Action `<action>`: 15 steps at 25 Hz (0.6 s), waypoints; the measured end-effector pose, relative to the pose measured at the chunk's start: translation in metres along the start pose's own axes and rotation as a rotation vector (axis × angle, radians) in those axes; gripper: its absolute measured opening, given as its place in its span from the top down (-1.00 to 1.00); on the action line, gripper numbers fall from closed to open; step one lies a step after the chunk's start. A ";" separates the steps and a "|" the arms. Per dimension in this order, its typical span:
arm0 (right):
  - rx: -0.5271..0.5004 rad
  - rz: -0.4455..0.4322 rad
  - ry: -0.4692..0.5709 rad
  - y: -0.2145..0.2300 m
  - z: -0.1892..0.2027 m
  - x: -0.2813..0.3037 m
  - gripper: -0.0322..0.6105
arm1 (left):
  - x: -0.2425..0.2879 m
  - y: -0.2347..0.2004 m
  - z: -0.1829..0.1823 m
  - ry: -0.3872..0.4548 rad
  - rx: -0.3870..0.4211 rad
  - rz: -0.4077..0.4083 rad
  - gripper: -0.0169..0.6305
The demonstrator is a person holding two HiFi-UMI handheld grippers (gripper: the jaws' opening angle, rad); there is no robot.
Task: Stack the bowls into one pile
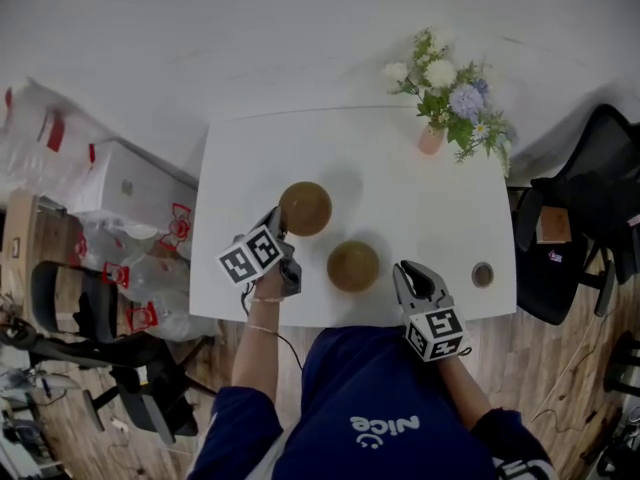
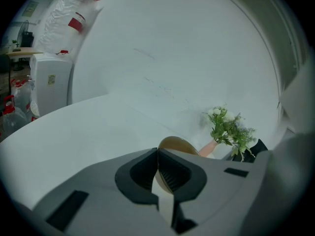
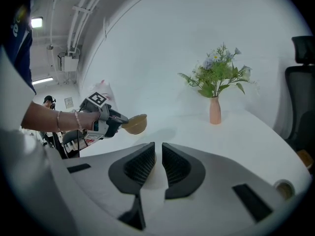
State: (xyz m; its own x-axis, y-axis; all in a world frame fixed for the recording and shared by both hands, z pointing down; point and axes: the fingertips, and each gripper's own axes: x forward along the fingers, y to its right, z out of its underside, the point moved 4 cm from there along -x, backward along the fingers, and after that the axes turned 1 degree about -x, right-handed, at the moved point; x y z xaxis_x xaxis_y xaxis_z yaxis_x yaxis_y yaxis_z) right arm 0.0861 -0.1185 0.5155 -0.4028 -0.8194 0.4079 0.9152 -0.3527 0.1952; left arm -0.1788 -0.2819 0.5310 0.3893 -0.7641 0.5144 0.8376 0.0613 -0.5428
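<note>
Two brown bowls are in the head view on the white table (image 1: 410,193). The left bowl (image 1: 305,208) hangs tilted above the table, and my left gripper (image 1: 278,220) is shut on its near rim. In the left gripper view the bowl (image 2: 178,144) shows just past the closed jaws (image 2: 158,170). From the right gripper view that bowl (image 3: 136,124) is clearly in the air at the left gripper (image 3: 122,122). The second bowl (image 1: 353,265) sits on the table near the front edge. My right gripper (image 1: 410,268) is to its right, jaws (image 3: 158,163) a narrow gap apart with nothing between them.
A pink vase of flowers (image 1: 432,138) stands at the table's far right corner. A small round object (image 1: 483,274) lies near the front right edge. A black chair (image 1: 585,218) is to the right; white bags and boxes (image 1: 110,183) crowd the left.
</note>
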 end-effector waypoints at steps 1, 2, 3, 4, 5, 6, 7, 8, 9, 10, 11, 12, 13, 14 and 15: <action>-0.002 -0.002 0.002 0.000 0.000 0.000 0.70 | -0.004 0.004 0.001 0.006 -0.003 0.010 0.88; -0.004 -0.003 0.003 0.001 0.000 -0.001 0.70 | -0.007 0.009 0.002 0.010 -0.003 0.020 0.88; -0.006 -0.004 0.004 0.002 0.000 -0.001 0.70 | -0.011 0.013 0.004 0.014 0.000 0.028 0.88; -0.008 -0.007 0.004 0.003 0.000 -0.002 0.70 | -0.014 0.018 0.006 0.016 0.004 0.036 0.88; -0.010 -0.009 0.004 0.004 0.000 -0.002 0.70 | -0.017 0.022 0.008 0.018 0.007 0.043 0.88; -0.013 -0.010 0.005 0.006 -0.001 -0.003 0.70 | -0.020 0.027 0.010 0.021 0.007 0.050 0.88; -0.016 -0.010 0.005 0.008 0.000 -0.004 0.70 | -0.023 0.031 0.012 0.026 0.005 0.058 0.88; -0.017 -0.010 0.005 0.010 0.000 -0.005 0.70 | -0.027 0.035 0.014 0.030 0.003 0.064 0.88; -0.017 -0.010 0.004 0.012 0.001 -0.006 0.70 | -0.030 0.038 0.017 0.033 0.003 0.070 0.88; -0.016 -0.008 0.002 0.014 0.001 -0.008 0.70 | -0.033 0.041 0.020 0.034 0.005 0.073 0.88; -0.016 -0.007 0.000 0.016 0.002 -0.009 0.70 | -0.036 0.044 0.022 0.034 0.008 0.076 0.88; -0.017 -0.008 -0.001 0.017 0.003 -0.010 0.70 | -0.039 0.046 0.025 0.034 0.009 0.077 0.88; -0.019 -0.010 -0.002 0.018 0.003 -0.011 0.70 | -0.042 0.048 0.027 0.035 0.008 0.078 0.88; -0.022 -0.015 -0.003 0.018 0.003 -0.012 0.70 | -0.044 0.049 0.030 0.036 0.004 0.079 0.88; -0.026 -0.020 -0.003 0.019 0.003 -0.012 0.70 | -0.047 0.051 0.034 0.036 0.000 0.079 0.88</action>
State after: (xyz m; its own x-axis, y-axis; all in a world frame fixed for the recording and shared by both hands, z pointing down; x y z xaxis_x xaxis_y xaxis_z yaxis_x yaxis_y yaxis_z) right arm 0.1079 -0.1133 0.5171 -0.4213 -0.8105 0.4068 0.9069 -0.3808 0.1805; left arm -0.1418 -0.2213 0.5016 0.4400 -0.7794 0.4460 0.8049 0.1220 -0.5808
